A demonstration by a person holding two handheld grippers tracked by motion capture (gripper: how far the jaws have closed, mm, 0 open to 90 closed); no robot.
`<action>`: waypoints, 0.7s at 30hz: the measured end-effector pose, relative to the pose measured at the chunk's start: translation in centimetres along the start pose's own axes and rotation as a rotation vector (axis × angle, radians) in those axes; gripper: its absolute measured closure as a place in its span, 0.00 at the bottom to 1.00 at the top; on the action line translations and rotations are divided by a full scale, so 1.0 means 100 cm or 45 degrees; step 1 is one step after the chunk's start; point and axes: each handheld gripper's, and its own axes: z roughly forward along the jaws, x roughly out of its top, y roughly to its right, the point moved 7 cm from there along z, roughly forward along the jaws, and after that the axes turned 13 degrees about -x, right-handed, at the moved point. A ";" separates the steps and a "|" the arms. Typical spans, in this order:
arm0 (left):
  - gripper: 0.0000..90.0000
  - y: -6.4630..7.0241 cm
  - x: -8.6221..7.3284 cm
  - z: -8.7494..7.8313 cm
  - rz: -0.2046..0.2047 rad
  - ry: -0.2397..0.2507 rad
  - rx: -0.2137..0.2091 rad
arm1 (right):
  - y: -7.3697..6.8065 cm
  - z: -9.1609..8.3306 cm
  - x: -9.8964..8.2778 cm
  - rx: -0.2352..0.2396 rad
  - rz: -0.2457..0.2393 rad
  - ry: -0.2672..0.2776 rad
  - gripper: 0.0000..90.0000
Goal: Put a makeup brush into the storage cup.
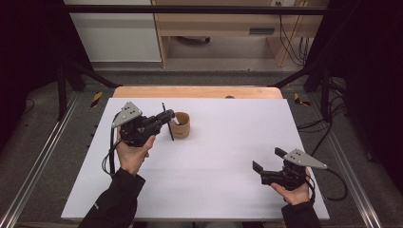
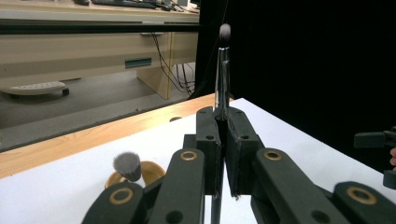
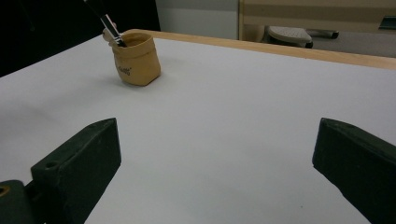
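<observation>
My left gripper (image 1: 168, 117) is shut on the thin dark handle of a slim makeup brush (image 1: 167, 121), held just left of a small tan pot (image 1: 181, 125). In the left gripper view the jaws (image 2: 222, 116) clamp the slim brush (image 2: 222, 70) upright, its small dark tip at the top. A second brush with a fluffy grey head (image 2: 127, 165) stands in the tan pot (image 2: 150, 171). My right gripper (image 1: 268, 159) rests open near the mat's front right with nothing between its fingers. From there the pot (image 3: 137, 59) stands far off with a brush shaft (image 3: 106, 19) slanting at its rim.
A white mat (image 1: 214, 156) covers the wooden table (image 1: 197, 91). Black frame rails run along both sides, and cables trail on the floor at the right. Shelving and a cabinet stand beyond the table's far edge.
</observation>
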 end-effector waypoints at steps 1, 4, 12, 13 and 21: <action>0.94 -0.001 0.000 0.001 0.003 -0.003 0.003 | 0.000 0.000 0.000 -0.001 -0.003 -0.003 0.02; 0.94 -0.003 0.002 0.004 0.004 -0.004 0.006 | 0.000 0.001 -0.001 -0.004 -0.004 -0.006 0.02; 0.94 -0.007 0.005 0.015 0.007 -0.011 0.007 | 0.000 0.002 -0.001 -0.008 0.001 -0.011 0.02; 0.94 -0.008 0.005 0.016 0.002 -0.011 0.006 | 0.000 0.002 -0.001 -0.008 0.001 -0.011 0.02; 0.94 -0.013 0.011 0.027 0.020 -0.021 0.013 | -0.001 0.003 -0.002 -0.007 0.002 -0.015 0.02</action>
